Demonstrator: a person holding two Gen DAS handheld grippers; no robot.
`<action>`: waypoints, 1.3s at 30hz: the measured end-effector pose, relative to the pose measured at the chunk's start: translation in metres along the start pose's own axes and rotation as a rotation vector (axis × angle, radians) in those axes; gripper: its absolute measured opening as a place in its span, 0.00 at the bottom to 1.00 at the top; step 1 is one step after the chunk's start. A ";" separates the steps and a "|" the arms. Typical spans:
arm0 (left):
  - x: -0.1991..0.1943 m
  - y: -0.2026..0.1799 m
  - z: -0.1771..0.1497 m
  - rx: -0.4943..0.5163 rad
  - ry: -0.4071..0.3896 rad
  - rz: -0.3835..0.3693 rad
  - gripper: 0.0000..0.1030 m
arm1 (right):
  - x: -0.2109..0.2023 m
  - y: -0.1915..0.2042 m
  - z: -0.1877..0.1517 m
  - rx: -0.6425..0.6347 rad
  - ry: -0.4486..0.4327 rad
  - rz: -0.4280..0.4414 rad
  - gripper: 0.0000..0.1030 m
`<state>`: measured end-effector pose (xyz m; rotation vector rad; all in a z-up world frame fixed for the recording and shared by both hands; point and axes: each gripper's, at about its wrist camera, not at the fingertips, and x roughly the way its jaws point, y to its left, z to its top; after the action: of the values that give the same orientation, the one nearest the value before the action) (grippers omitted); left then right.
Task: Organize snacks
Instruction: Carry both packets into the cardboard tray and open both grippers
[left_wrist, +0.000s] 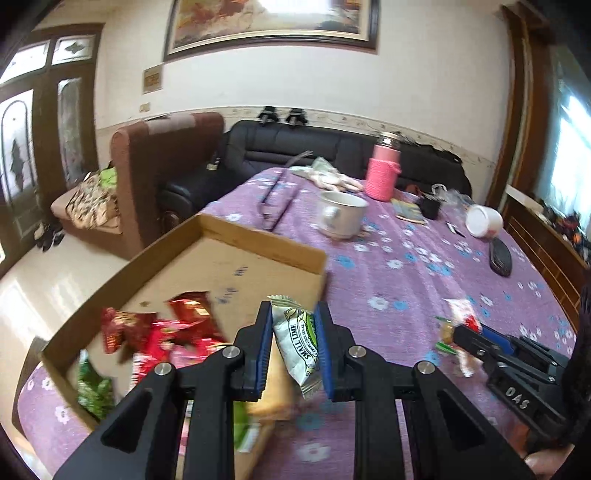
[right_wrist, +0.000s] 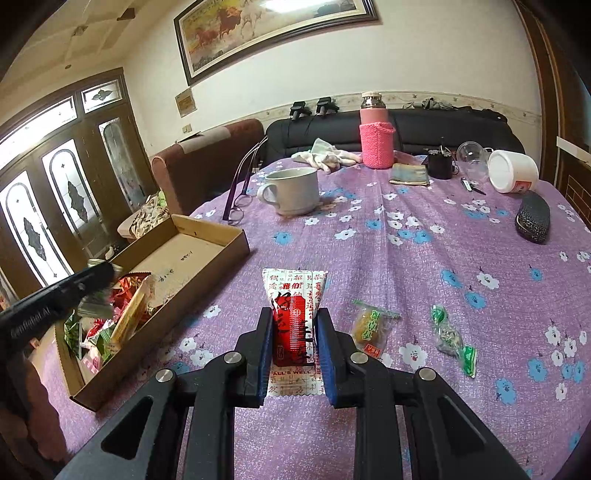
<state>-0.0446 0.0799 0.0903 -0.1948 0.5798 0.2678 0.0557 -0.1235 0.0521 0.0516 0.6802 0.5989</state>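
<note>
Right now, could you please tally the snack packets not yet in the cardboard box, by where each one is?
Held in the left gripper: 1, white-and-green lime packet
Between the right gripper fingers: 1, white-and-red packet
Loose on the purple floral tablecloth: 2, yellow clear-wrapped snack, green twist-wrapped candy
Total: 4

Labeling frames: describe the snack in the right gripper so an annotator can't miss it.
On the purple floral tablecloth, right of the cardboard box, the right gripper pinches a white packet with a red centre panel and Chinese print. The two loose candies beside it are smaller, in clear and green wrappers.
</note>
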 end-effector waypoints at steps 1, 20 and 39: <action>0.000 0.008 0.000 -0.012 0.001 0.006 0.21 | 0.000 0.001 0.000 -0.003 0.001 0.000 0.24; 0.010 0.096 -0.016 -0.170 0.043 0.032 0.21 | 0.032 0.095 0.007 -0.075 0.142 0.177 0.24; 0.002 0.131 -0.024 -0.218 0.033 0.037 0.21 | 0.102 0.189 0.000 -0.178 0.271 0.192 0.27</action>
<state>-0.0953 0.1981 0.0555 -0.3994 0.5875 0.3647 0.0235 0.0880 0.0374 -0.1336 0.8879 0.8583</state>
